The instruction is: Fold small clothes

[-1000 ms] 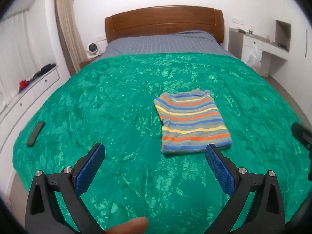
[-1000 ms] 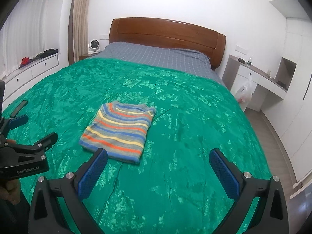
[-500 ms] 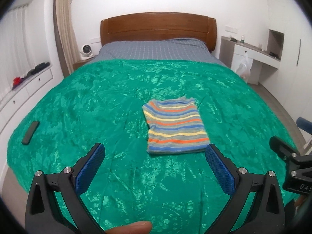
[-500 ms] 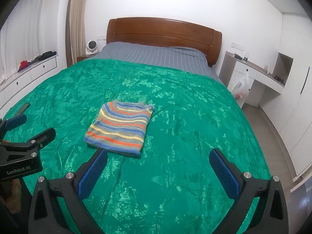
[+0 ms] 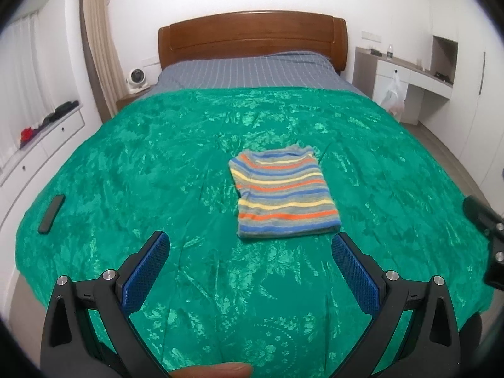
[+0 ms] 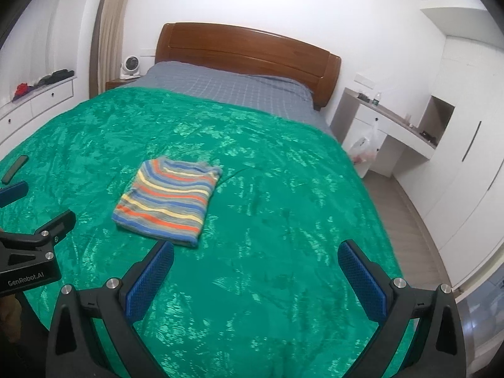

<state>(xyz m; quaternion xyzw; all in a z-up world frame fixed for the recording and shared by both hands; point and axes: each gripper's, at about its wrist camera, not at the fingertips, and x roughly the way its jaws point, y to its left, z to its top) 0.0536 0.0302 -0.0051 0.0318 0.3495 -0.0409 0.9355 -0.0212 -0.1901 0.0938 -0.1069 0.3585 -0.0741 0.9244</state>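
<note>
A small striped sweater (image 5: 283, 193) lies folded into a flat rectangle on the green bedspread (image 5: 157, 163). It also shows in the right wrist view (image 6: 168, 200), left of centre. My left gripper (image 5: 250, 245) is open and empty, held above the bed's near edge, short of the sweater. My right gripper (image 6: 255, 253) is open and empty, held to the right of the sweater and nearer than it. Neither gripper touches the cloth. The left gripper's body (image 6: 30, 261) shows at the left edge of the right wrist view.
A dark remote (image 5: 51, 209) lies on the bedspread at the left. A wooden headboard (image 5: 252, 36) stands at the far end. A white desk (image 5: 406, 72) with a hanging plastic bag (image 5: 393, 96) is on the right. White drawers (image 5: 41, 145) run along the left.
Both grippers have drawn back and away from the sweater, staying open. The sweater has not moved on the bed.
</note>
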